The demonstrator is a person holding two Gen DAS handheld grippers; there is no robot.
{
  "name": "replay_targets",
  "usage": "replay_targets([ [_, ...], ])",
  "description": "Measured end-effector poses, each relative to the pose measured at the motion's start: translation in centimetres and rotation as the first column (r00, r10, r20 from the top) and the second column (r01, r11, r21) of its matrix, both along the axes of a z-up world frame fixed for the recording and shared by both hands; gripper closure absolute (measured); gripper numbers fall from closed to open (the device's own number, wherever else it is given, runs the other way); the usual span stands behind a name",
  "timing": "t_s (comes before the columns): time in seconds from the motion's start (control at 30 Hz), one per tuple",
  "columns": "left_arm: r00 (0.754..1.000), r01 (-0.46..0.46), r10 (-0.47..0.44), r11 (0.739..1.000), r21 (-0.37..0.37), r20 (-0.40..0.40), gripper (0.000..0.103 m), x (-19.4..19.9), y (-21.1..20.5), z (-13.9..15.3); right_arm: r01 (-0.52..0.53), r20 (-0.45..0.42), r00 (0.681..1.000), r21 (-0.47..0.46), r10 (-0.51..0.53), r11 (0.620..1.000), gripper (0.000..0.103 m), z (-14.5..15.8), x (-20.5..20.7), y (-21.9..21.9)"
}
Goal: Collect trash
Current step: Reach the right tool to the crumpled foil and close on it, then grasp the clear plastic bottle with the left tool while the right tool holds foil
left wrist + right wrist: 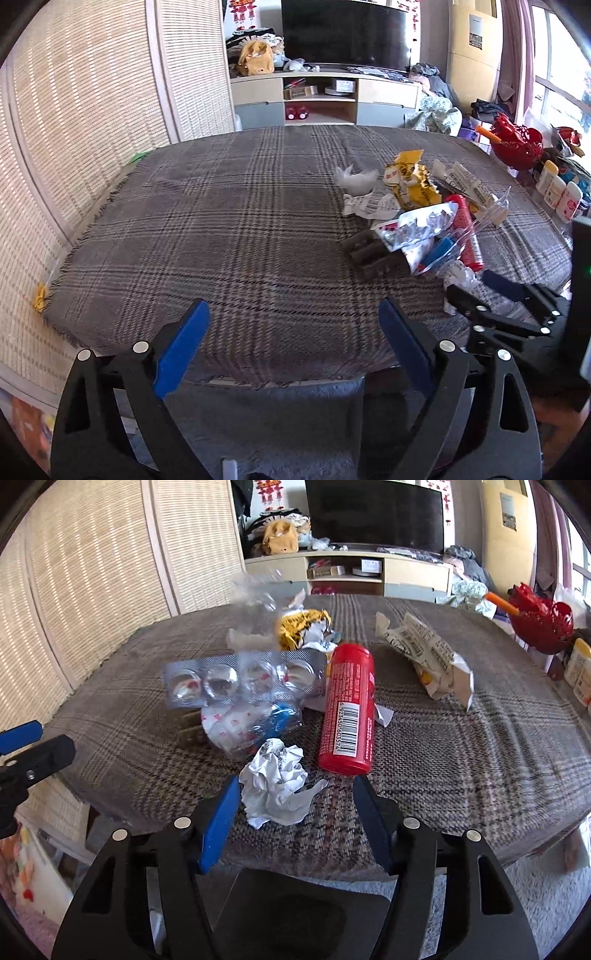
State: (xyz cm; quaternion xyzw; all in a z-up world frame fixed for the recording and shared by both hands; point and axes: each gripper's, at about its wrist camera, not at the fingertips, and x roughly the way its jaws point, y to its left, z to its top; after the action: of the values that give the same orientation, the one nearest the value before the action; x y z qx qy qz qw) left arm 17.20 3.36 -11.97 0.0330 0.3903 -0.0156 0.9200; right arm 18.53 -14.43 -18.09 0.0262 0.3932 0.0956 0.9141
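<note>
— How many tools have I got out?
— Two: my left tool (291,314) and my right tool (293,788).
— And on the table (480,760)?
— One red can (347,709), one paper ball (275,786), one blister strip (240,681) with four bubbles, one yellow wrapper (301,626), one white printed wrapper (432,657), one clear bag (258,590).
— Anything beside the table?
— One red basket (541,622) with one orange stick (500,603) in it. At least three white bottles (557,186); more I can't count.
— Further back?
— One TV (375,515).
</note>
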Motion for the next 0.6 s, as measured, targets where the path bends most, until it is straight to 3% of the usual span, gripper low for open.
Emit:
replay_targets([
  [0.03, 1.0, 0.004, -0.004, 1.0, 0.002, 0.0, 0.016, 0.1, -0.3, 0.0, -0.005, -0.005, 1.0, 0.01, 0.005, 1.0, 0.062, -0.1, 0.2, -0.1],
  [0.13, 1.0, 0.015, -0.015, 1.0, -0.004, 0.0, 0.016, 0.5, -1.1, 0.0, -0.001, 0.01, 1.0, 0.032, 0.001, 0.999, 0.076, 0.1, 0.2, -0.9],
  [0.33, 0.997, 0.071, -0.07, 0.996, -0.054, 0.022, 0.016, 0.9, -3.0, 0.4, 0.034, 0.048, 0.998, 0.02, -0.035, 0.999, 0.084, 1.3, -0.2, -3.0],
  [0.6, 0.978, 0.205, -0.2, 0.973, -0.106, 0.058, 0.021, 1.5, -7.5, 1.4, 0.081, 0.007, 0.997, 0.016, -0.081, 0.997, 0.084, 0.7, 0.3, -5.9],
])
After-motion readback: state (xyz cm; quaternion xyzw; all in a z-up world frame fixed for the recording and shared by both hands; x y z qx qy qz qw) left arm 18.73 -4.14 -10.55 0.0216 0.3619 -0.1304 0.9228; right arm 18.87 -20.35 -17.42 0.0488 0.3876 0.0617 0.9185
